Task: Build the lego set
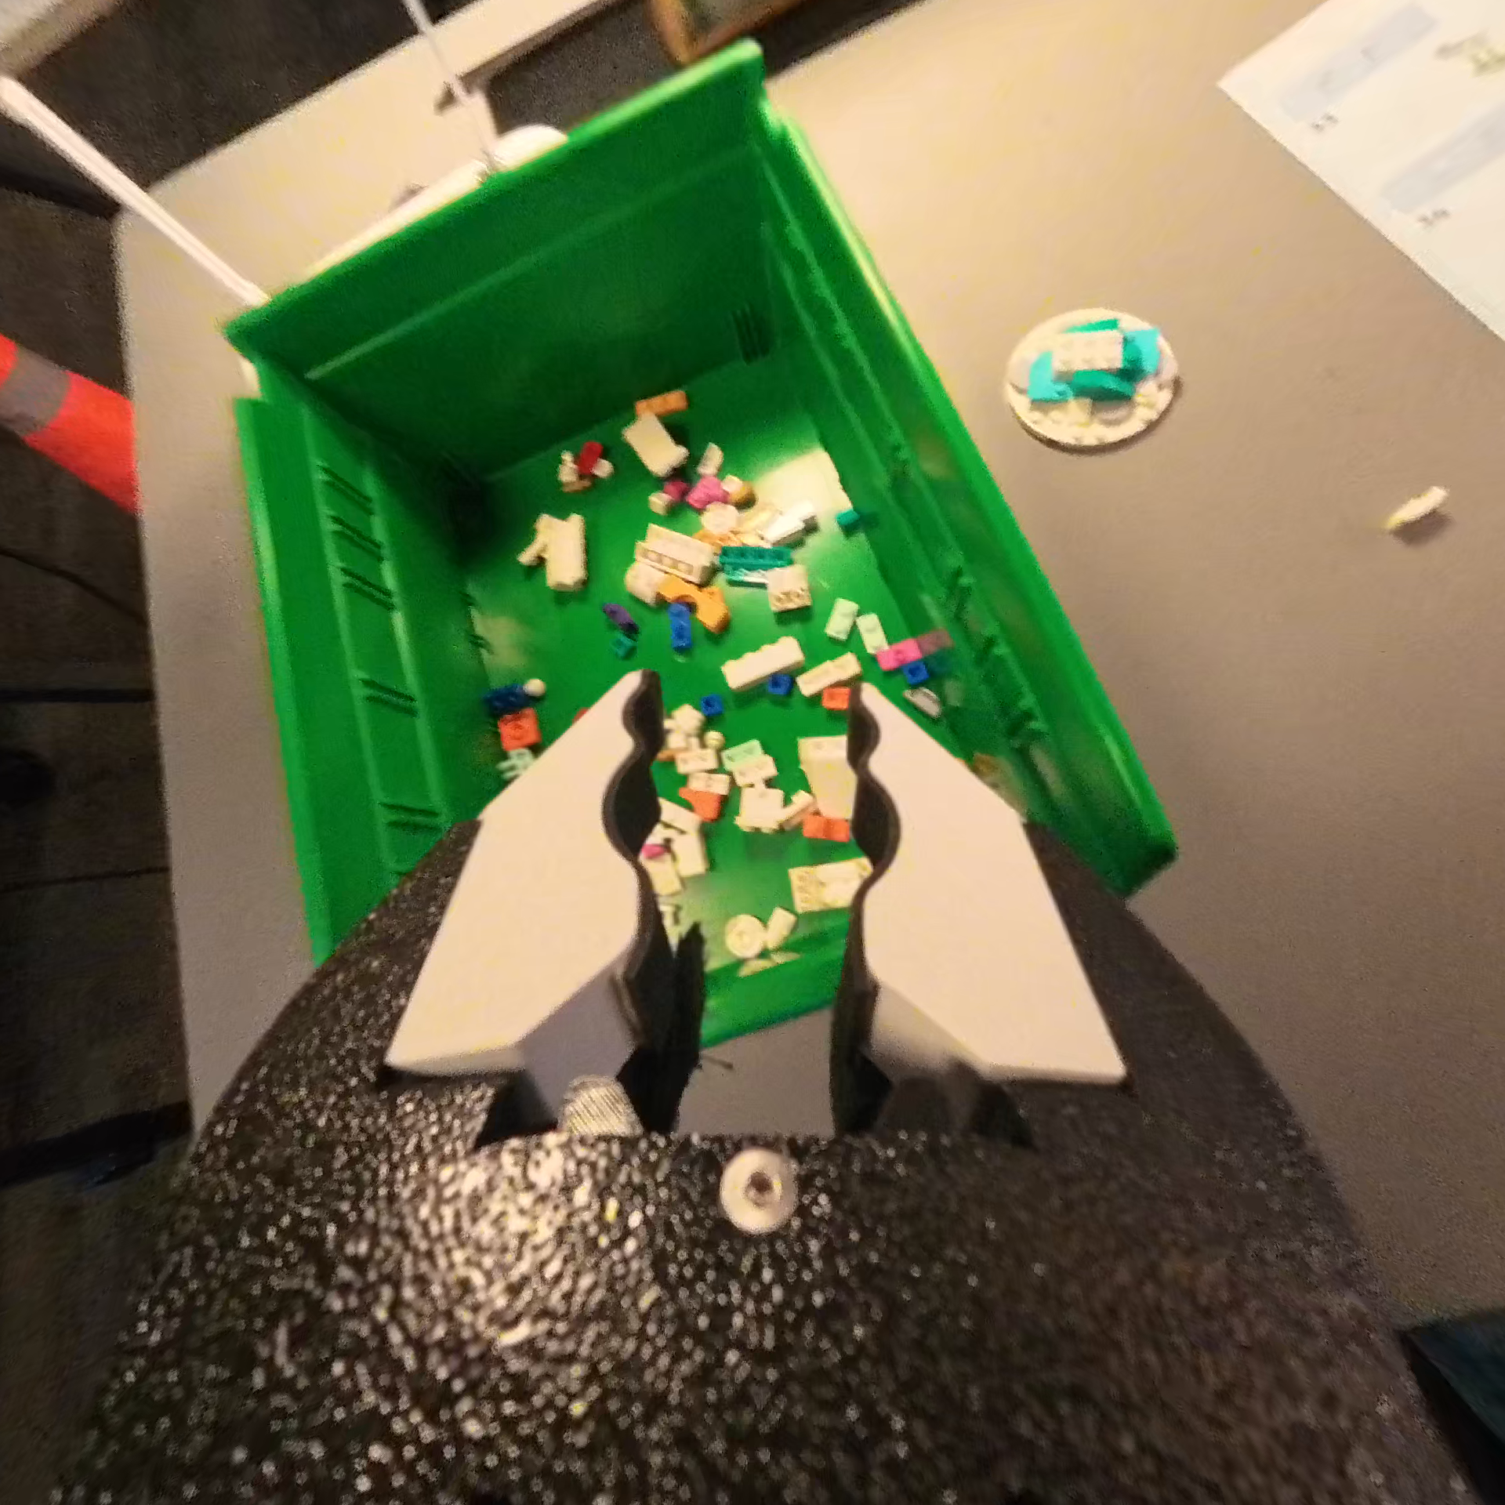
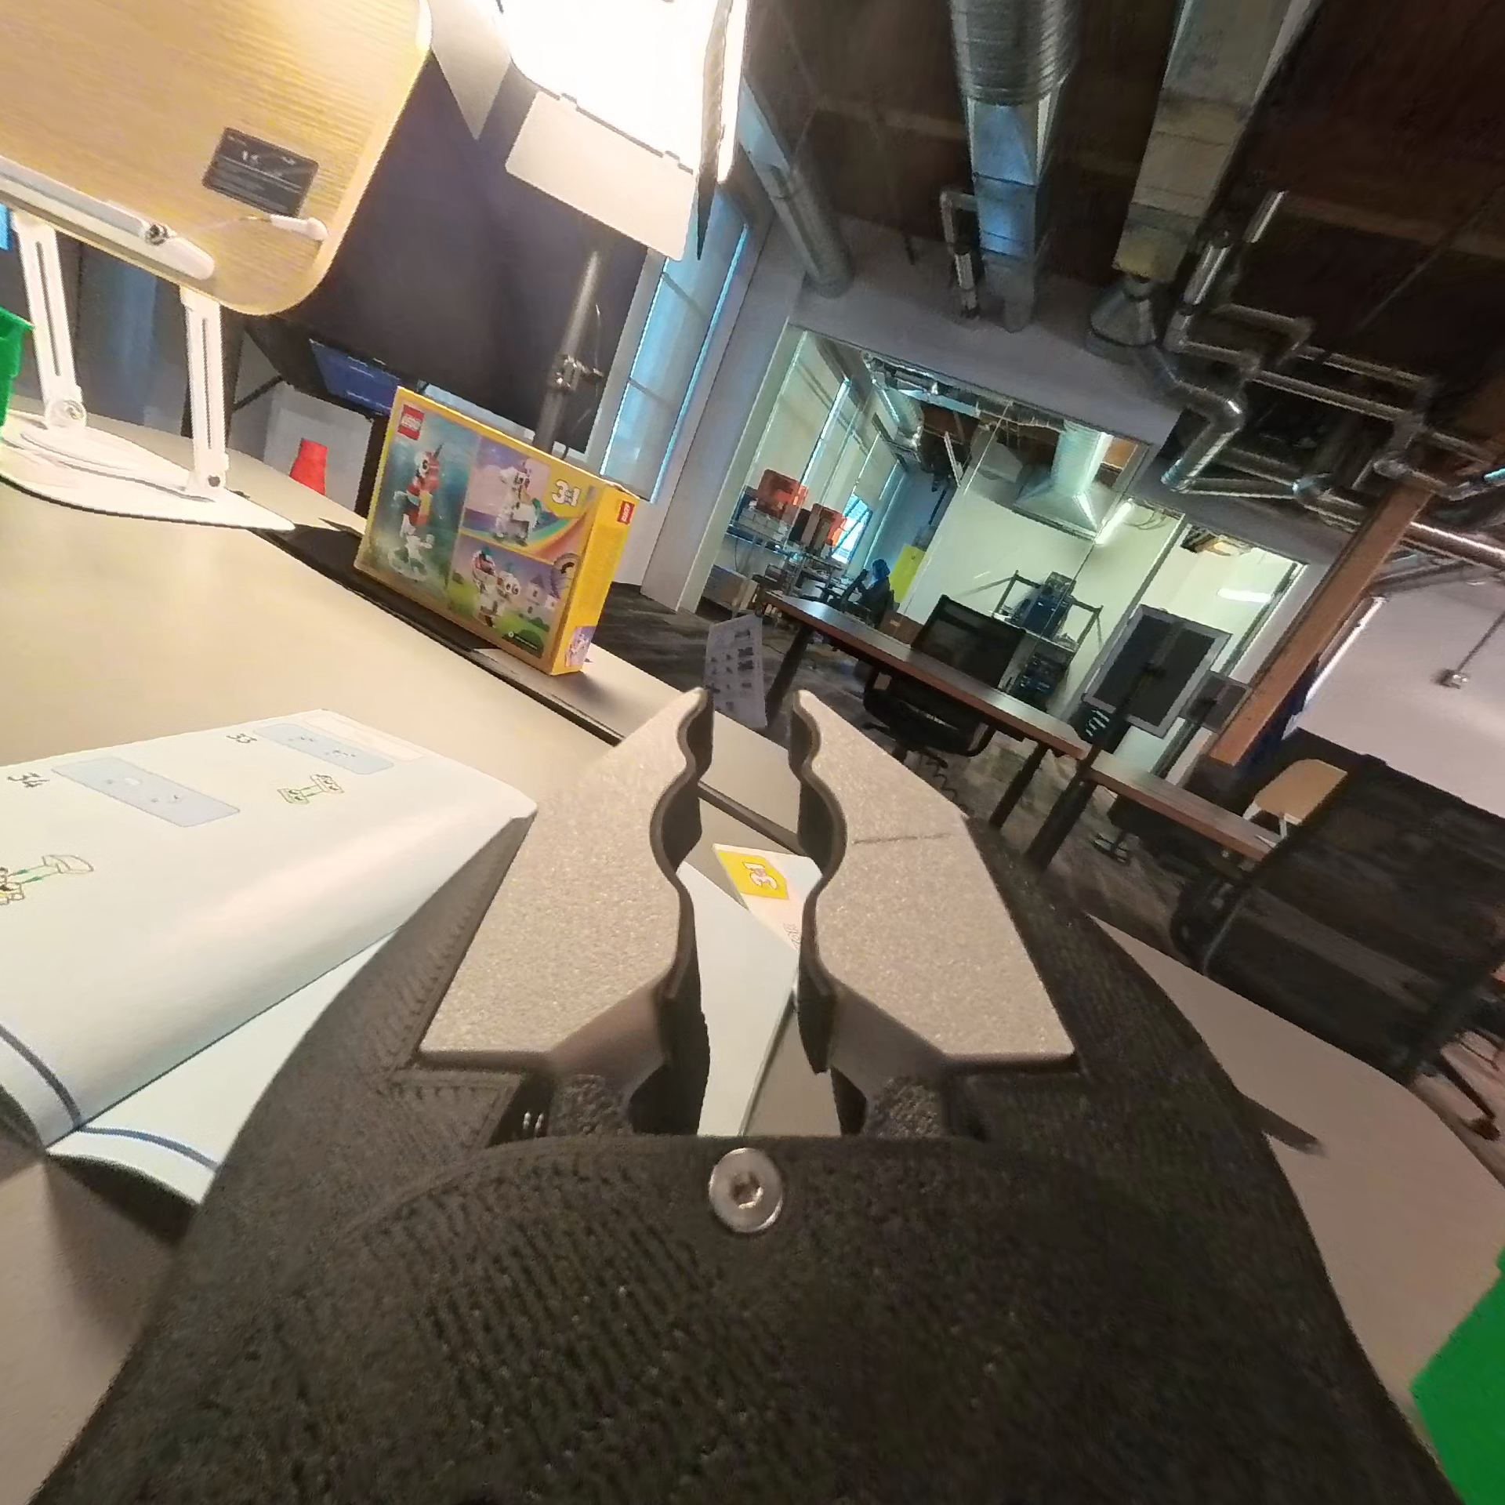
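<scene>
Left gripper (image 1: 753,692) hangs empty and parted over the green bin (image 1: 521,342) of loose bricks (image 1: 692,562), likely choosing one; the partial build (image 1: 1091,375) waits at two o'clock; right gripper (image 2: 749,708), parted and empty, idles near the instruction booklet (image 2: 244,863)

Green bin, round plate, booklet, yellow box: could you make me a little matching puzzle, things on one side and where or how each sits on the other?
Things:
1. green bin
2. round white plate
3. instruction booklet
4. yellow box

Descriptions:
A. stands upright at the table's far edge
B. lies open on the table
C. holds loose bricks of many colours
D. carries a few teal and white bricks

Pairs: 1-C, 2-D, 3-B, 4-A
</scene>
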A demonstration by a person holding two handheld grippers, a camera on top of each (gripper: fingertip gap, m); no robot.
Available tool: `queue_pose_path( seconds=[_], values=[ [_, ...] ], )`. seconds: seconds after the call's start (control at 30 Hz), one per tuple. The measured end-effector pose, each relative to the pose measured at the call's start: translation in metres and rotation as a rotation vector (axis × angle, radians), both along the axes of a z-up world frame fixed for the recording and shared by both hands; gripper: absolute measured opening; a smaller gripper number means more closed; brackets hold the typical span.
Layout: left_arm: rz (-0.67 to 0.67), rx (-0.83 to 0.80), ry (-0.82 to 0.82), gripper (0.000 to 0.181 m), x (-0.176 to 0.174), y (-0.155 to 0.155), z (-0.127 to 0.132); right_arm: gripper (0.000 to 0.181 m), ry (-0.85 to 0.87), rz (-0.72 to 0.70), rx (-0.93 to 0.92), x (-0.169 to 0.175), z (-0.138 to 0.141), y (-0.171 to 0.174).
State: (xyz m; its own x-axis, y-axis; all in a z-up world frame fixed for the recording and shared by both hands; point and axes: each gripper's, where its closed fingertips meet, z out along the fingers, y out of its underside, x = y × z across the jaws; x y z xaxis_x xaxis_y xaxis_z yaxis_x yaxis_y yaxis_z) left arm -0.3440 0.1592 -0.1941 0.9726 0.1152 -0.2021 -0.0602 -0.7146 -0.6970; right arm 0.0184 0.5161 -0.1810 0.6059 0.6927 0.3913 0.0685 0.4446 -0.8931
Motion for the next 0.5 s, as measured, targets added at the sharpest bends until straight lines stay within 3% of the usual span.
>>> queue_pose_path(
  seconds=[0.03,0.23,0.5],
  values=[
    [0.013,0.01,0.009,0.043,-0.007,0.002,0.005,0.016,0.0,-0.005,0.0,0.0,0.0,0.001],
    [0.052,-0.007,0.058,0.039,-0.04,0.008,0.017,0.016,0.008,-0.04,-0.007,0.004,0.001,0.006],
    [-0.028,-0.073,0.056,0.046,-0.051,0.018,0.002,0.016,-0.021,-0.067,0.007,0.003,-0.002,0.008]
  ],
)
